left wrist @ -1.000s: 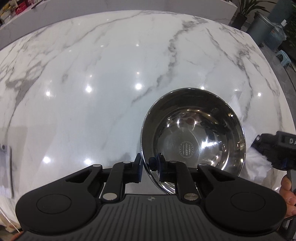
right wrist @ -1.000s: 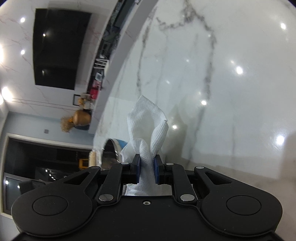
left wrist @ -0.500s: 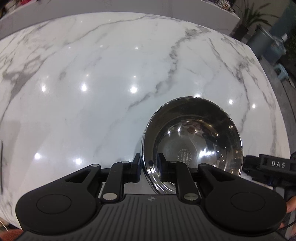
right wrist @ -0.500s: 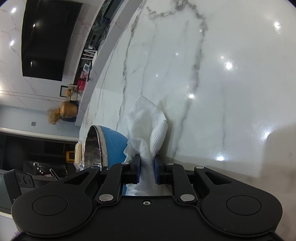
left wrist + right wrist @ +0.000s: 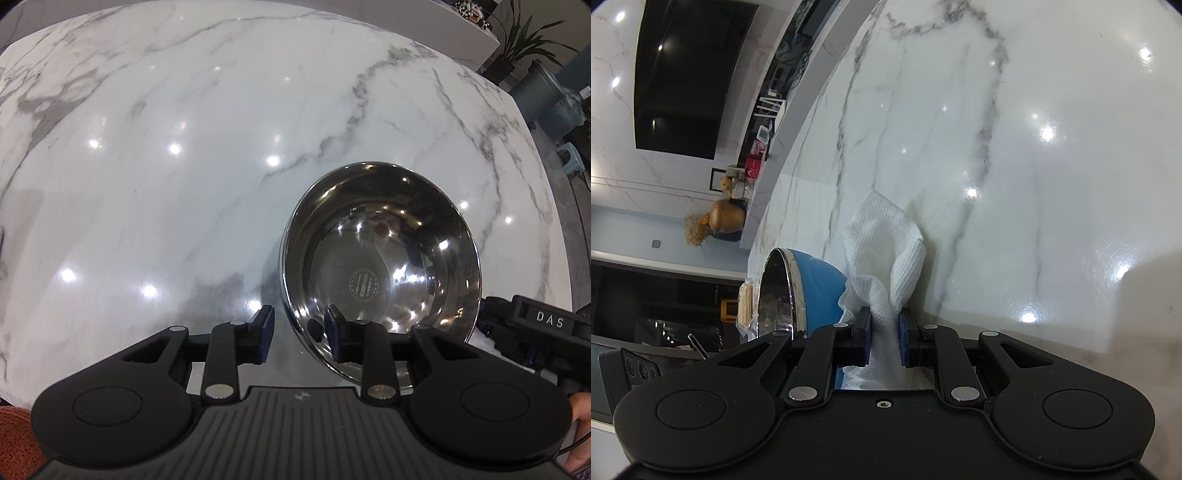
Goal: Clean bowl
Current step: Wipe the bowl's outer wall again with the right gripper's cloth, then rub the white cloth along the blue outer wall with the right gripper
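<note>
A steel bowl (image 5: 380, 266), blue on the outside (image 5: 820, 291), stands on the white marble table (image 5: 184, 184). My left gripper (image 5: 299, 330) points down over the bowl's near-left rim, one finger outside and the other inside the bowl. Its jaws are opening, and a gap shows between the outer pad (image 5: 266, 332) and the rim. My right gripper (image 5: 884, 325) is shut on a white paper towel (image 5: 882, 251), which sticks up from the pads just right of the bowl. In the left wrist view the right gripper's black body (image 5: 535, 328) sits beside the bowl's right side.
The table's right edge (image 5: 554, 221) drops to a floor with a plant, a grey bin (image 5: 543, 96) and a small stool. A person's hand (image 5: 580, 413) holds the right gripper. Beyond the bowl lies a wrapped packet (image 5: 746, 306); a shelf with a golden vase (image 5: 726, 218) is behind.
The left jaws have spread apart off the bowl's rim. The right gripper lifted a little with the towel, and the blue bowl came more into its view.
</note>
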{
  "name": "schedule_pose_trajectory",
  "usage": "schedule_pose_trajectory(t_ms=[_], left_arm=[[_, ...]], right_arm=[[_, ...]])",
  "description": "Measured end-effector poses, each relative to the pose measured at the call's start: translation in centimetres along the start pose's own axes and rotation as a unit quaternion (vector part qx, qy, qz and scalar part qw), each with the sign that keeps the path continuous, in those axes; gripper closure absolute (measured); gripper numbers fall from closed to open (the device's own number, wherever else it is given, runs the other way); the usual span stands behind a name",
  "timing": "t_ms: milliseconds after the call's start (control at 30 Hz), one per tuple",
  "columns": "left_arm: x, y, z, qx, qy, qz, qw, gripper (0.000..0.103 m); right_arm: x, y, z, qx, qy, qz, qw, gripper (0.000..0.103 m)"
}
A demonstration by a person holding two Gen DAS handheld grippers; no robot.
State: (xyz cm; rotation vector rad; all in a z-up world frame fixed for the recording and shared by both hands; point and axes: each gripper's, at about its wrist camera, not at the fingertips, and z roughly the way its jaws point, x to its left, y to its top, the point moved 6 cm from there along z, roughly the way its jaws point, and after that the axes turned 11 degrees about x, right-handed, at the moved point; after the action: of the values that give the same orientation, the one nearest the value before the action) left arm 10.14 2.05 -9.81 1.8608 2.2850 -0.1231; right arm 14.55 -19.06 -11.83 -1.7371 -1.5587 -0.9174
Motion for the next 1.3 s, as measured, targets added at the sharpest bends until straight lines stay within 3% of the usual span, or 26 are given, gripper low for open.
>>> schedule_pose_trajectory(t_ms=[200, 667, 1033, 1300], left_arm=[[-0.3, -0.1, -0.1, 0.002, 0.008, 0.023, 0.9997, 0.085], [-0.3, 0.5, -0.2, 0.011, 0.006, 0.087, 0.9962, 0.087], [-1.0, 0.9, 0.0, 0.011, 0.009, 0.105, 0.9943, 0.087], [-0.9, 0.9, 0.1, 0.007, 0.007, 0.093, 0.9956, 0.087]], right_arm=[[-0.2, -0.1, 0.0, -0.006, 0.006, -0.003, 1.0, 0.089], [0.4, 0.9, -1.3, -0.05, 0.075, -0.003, 0.996, 0.089], [-0.9, 0.6, -0.8, -0.039, 0.043, 0.011, 0.998, 0.089], [-1.5, 0.1, 0.6, -0.019, 0.002, 0.008, 1.0, 0.089]])
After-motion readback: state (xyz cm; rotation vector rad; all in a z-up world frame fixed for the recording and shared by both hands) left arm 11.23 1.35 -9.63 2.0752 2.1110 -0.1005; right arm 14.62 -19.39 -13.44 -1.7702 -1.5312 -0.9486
